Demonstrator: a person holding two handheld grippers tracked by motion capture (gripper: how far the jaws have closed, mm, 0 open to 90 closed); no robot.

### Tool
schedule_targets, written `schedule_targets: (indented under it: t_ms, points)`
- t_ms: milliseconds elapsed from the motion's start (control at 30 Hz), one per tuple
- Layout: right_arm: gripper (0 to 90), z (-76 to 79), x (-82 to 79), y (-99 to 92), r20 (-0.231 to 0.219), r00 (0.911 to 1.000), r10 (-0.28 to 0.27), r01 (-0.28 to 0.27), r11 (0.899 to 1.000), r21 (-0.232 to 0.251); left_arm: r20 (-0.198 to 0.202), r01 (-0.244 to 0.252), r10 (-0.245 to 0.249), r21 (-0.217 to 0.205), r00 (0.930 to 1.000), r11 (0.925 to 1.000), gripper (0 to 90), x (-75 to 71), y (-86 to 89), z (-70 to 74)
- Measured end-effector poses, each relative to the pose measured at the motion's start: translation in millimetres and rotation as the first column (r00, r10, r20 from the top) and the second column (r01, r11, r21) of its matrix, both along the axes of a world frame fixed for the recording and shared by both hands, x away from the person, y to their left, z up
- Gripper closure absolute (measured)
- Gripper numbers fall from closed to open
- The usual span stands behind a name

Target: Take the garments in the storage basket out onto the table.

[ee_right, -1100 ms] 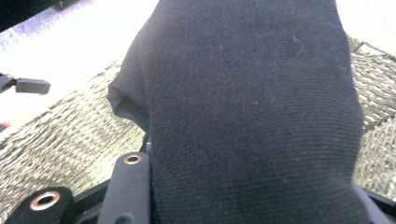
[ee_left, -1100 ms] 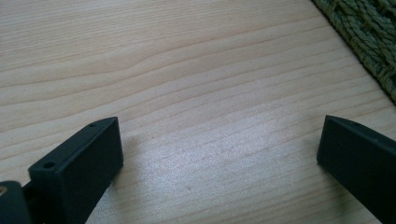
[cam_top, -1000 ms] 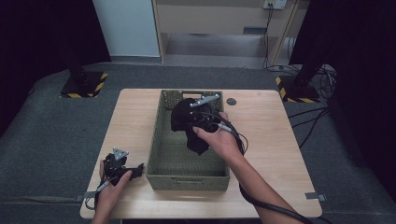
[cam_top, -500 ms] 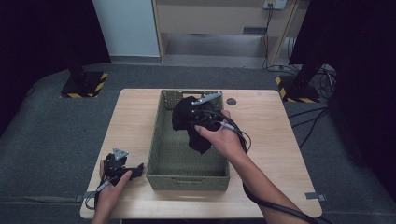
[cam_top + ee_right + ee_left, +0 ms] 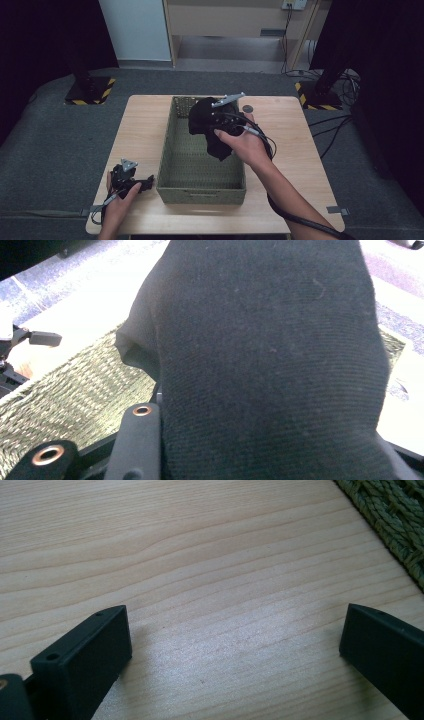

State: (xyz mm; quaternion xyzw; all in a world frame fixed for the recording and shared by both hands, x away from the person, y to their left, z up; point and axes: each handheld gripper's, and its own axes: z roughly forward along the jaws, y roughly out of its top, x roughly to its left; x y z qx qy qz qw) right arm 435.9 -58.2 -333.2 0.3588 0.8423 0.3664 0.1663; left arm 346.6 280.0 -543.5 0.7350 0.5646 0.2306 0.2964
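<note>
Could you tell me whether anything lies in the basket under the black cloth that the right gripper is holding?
Nothing visible does. The right gripper holds the black cloth above the green woven basket, whose floor looks bare beneath it.

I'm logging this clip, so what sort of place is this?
Probably a recording studio or lab: black curtains surround a wooden table, stand bases with hazard tape sit on grey carpet, and cables trail behind.
</note>
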Motion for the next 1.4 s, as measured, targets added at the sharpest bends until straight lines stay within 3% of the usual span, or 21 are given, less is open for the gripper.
schedule_targets:
  t_ms: [367, 1400]
  points:
    - [54.9, 7.3, 0.7, -11.7, 0.005, 0.9999, -0.011, 0.011, 1.000, 0.015, 0.000, 0.000, 0.000, 0.000, 1.0000, 1.0000, 0.0, 0.0, 0.0, 0.0]
    - [55.0, 19.1, 5.2, -74.3, 0.019, 0.9943, -0.105, 0.105, 0.994, 0.031, 0.000, -0.001, 0.001, -0.001, 1.0000, 1.0000, 0.0, -0.1, -0.1, 0.0]
